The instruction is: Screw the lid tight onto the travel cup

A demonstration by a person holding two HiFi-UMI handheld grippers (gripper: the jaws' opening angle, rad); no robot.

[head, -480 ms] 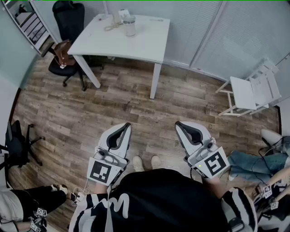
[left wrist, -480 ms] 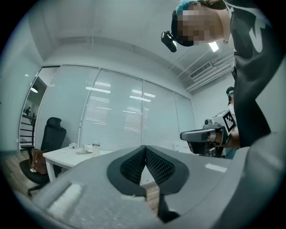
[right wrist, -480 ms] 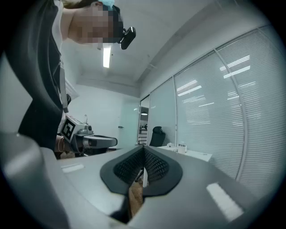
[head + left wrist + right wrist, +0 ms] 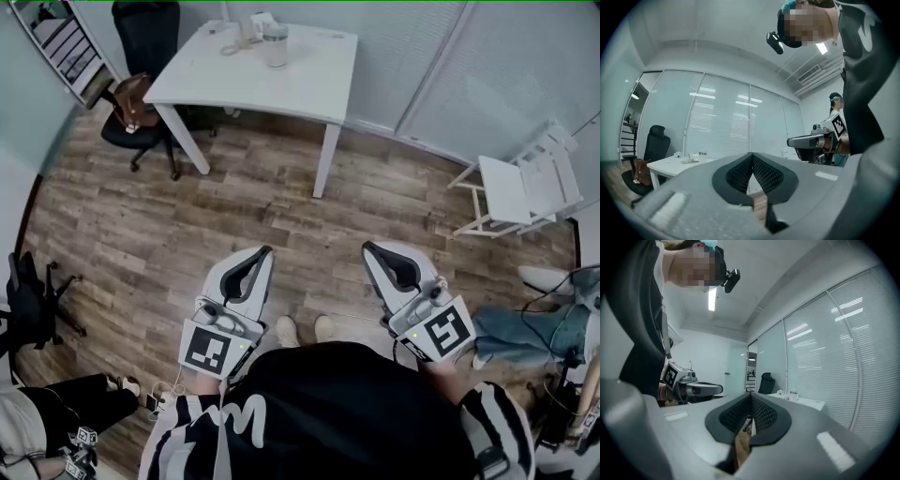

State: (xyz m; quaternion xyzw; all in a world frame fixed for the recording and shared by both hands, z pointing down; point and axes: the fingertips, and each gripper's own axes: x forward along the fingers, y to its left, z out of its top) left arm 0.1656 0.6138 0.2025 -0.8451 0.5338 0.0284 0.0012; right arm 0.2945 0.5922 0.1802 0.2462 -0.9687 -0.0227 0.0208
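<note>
Two empty claws are held level, jaws fully closed: left gripper [image 4: 263, 251], right gripper [image 4: 367, 247]. The travel cup [image 4: 275, 45] is set well apart on the white table [image 4: 309, 89]. It is judged rigid, light, slippery — best clamped mid-wall.

Nothing really readable here, just a big white W-ish squiggle [image 4: 239, 424] on the person's black top [image 4: 337, 403], lower left of the head view.
</note>
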